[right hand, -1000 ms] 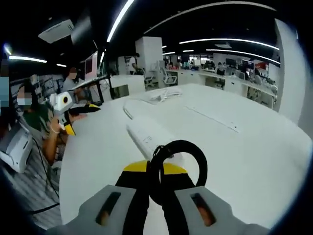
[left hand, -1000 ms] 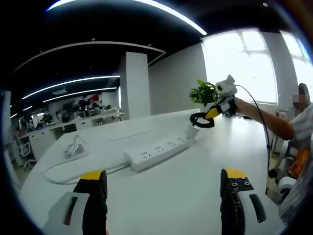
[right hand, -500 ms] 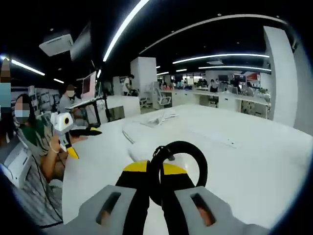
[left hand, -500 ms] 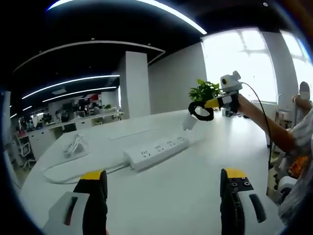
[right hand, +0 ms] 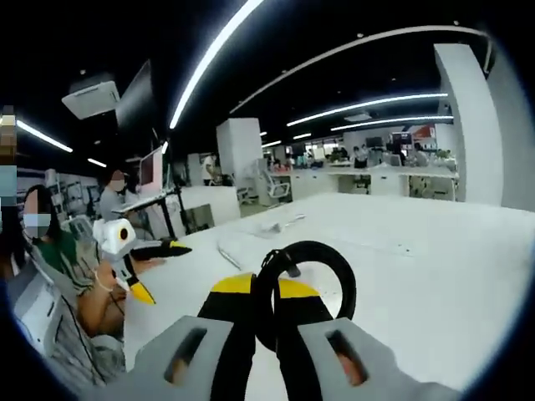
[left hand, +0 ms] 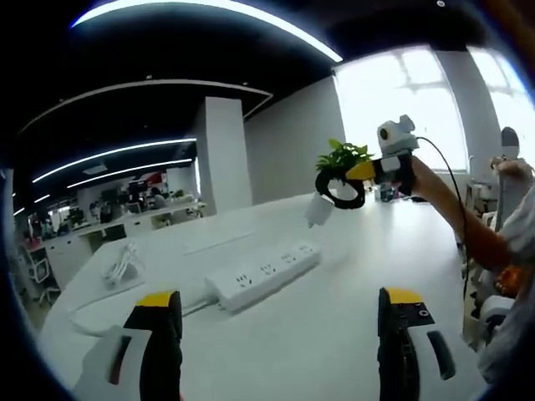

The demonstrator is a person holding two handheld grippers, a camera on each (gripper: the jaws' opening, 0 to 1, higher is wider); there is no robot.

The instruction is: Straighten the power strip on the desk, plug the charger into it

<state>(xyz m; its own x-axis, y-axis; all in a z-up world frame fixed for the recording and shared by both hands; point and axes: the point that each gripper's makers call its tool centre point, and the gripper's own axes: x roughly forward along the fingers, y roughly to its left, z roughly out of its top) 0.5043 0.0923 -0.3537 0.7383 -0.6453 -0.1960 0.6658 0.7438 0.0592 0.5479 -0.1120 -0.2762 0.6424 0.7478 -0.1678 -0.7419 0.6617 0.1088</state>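
The white power strip lies at a slant on the white desk, its cord running left. My left gripper is open, low over the desk in front of the strip, with nothing between its jaws. Above the strip's far end, my right gripper is held in the air by a person's hand. It is shut on a black cable loop, and the white charger hangs from that loop. In the right gripper view, my right gripper pinches the black loop; the power strip lies beyond it.
A coiled white cable lies at the desk's far left. A green potted plant stands behind the raised gripper. A person sits at the desk's edge, holding the left gripper. Rows of office desks fill the background.
The right gripper has lifted the charger and loop off the desk near the strip's end and carried them slightly left. Both cameras have tilted upward a little.
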